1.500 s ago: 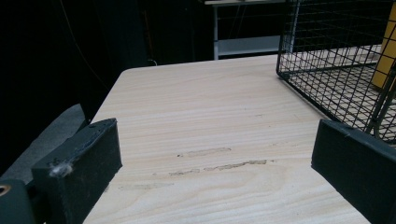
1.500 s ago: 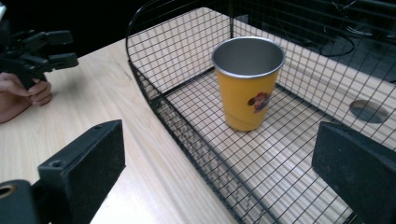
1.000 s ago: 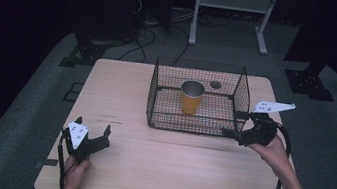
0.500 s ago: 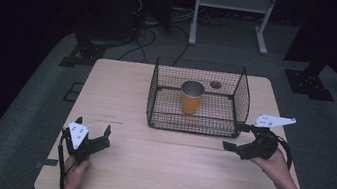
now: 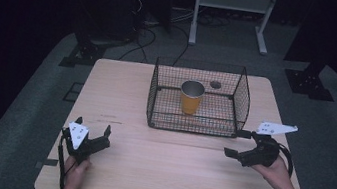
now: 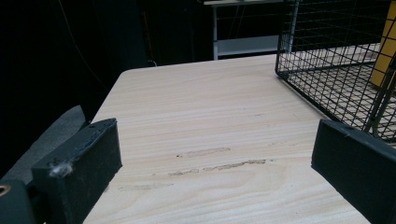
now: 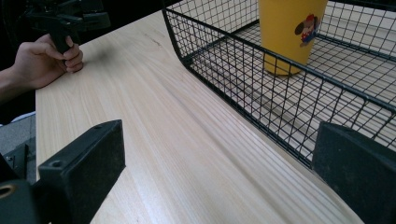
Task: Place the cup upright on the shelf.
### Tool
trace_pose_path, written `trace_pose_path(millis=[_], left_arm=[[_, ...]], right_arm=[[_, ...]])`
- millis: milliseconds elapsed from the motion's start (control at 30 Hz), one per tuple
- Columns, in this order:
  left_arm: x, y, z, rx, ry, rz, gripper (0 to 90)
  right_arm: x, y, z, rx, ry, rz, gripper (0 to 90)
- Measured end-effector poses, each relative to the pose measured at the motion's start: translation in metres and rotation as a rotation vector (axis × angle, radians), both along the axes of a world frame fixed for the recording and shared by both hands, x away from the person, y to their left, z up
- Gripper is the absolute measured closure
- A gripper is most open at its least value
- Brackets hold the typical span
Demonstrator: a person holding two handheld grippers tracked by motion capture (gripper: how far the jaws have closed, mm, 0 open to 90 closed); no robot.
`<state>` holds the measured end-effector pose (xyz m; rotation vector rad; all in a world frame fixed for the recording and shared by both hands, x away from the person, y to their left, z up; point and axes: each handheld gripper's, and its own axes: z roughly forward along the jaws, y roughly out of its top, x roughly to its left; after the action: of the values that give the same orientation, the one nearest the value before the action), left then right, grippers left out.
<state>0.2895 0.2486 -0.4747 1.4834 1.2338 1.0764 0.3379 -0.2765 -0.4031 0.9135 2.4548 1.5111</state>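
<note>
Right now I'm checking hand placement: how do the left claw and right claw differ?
The left claw sits near the table's front-left corner, far from the wire basket; the right claw hovers by the basket's front-right corner. The left points away from the person, the right points leftward. Both are open and empty.

Black wire basket (image 5: pixel 242 98) on wooden table (image 5: pixel 122 87), yellow cup (image 5: pixel 191 97) upright inside.
</note>
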Motion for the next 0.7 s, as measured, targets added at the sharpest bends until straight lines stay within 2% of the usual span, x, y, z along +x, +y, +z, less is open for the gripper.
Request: trace_pose_path(millis=[267,700], left_arm=[[0.000,0.000,0.000,0.000,-0.001,0.000,0.8],[0.000,0.000,0.000,0.003,-0.003,-0.002,0.8]], right_arm=[[-0.006,-0.008,-0.013,0.020,0.033,-0.026,2.2],[-0.021,-0.025,-0.029,0.045,0.045,-0.075,2.2]])
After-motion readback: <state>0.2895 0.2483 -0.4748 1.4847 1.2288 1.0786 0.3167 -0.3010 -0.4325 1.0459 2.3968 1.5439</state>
